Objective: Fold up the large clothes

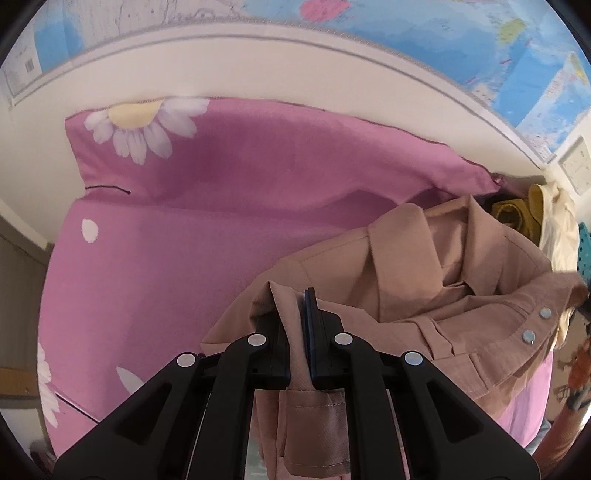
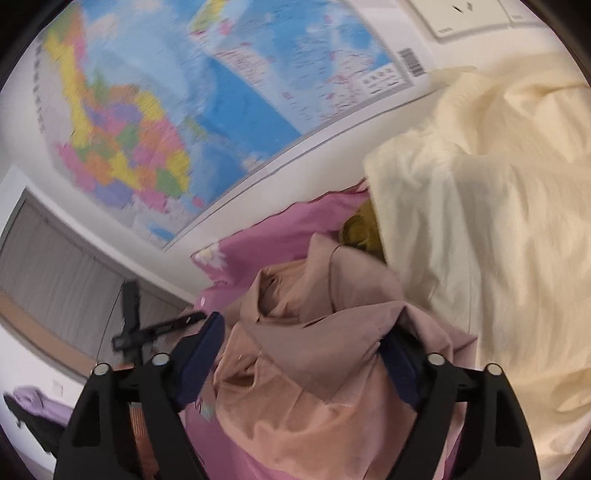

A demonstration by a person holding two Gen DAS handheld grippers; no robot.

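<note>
here my left fingers (image 1: 297, 314) clenched on the tan jacket (image 1: 424, 273) hem, right fingers (image 2: 301, 354) released around it, only the left view shows bare pink bedsheet (image 1: 177, 229) beside it

Pink daisy-print bedsheet (image 1: 184, 258), wall map (image 2: 147, 110), grey curtain (image 2: 55, 251), white wall socket (image 2: 469, 14)

Your left gripper (image 1: 298, 317): matte black moulded linkage arms with recessed triangular pockets, four round silver pivot pins, dark blue pads lining its fingers. Your right gripper (image 2: 301, 354): same black frame, four silver pins, same dark blue rubbery pads on both fingers (image 2: 201, 354).
</note>
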